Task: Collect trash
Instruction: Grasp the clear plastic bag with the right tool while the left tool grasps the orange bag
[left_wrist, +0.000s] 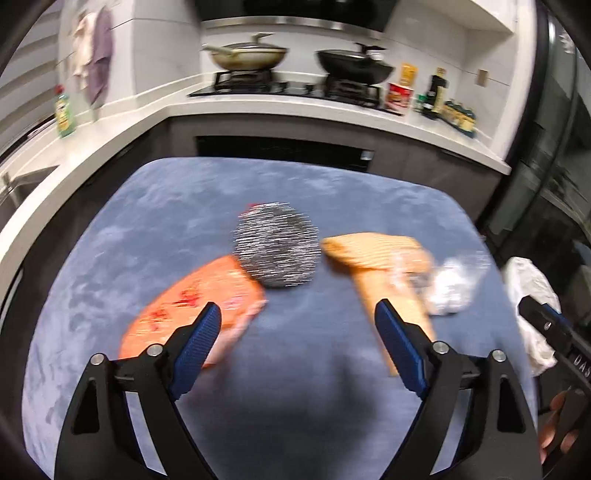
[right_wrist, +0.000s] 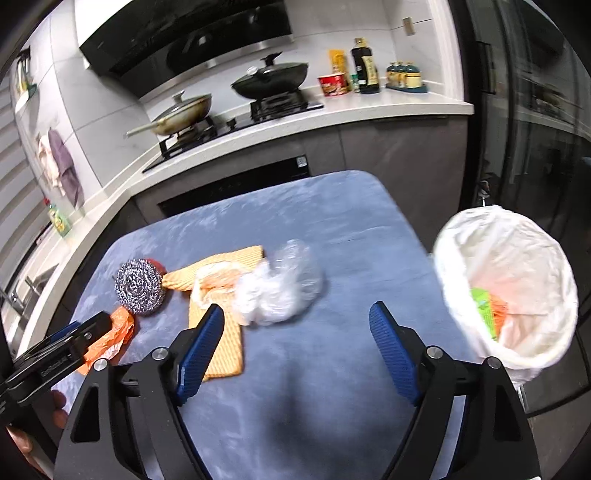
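Observation:
On the blue-covered table (left_wrist: 177, 206) lie a steel wool scourer (left_wrist: 277, 245), a crumpled orange wrapper (left_wrist: 192, 299), an orange waffle cloth (left_wrist: 376, 254) and a clear plastic bag (left_wrist: 450, 284). My left gripper (left_wrist: 298, 306) hovers open over bare cloth, its left finger above the wrapper and its right finger above the waffle cloth. My right gripper (right_wrist: 297, 308) is open too, just in front of the clear plastic bag (right_wrist: 277, 291), with nothing between its fingers. A white-lined bin (right_wrist: 498, 251) stands off the table's right edge with green and orange trash inside.
Behind the table runs a white counter (right_wrist: 369, 107) with a hob, two lidded pans (right_wrist: 269, 79) and bottles. A sink (left_wrist: 22, 188) sits at the far left. A dish soap bottle (left_wrist: 64, 112) stands on the left counter. A dark glass door is on the right.

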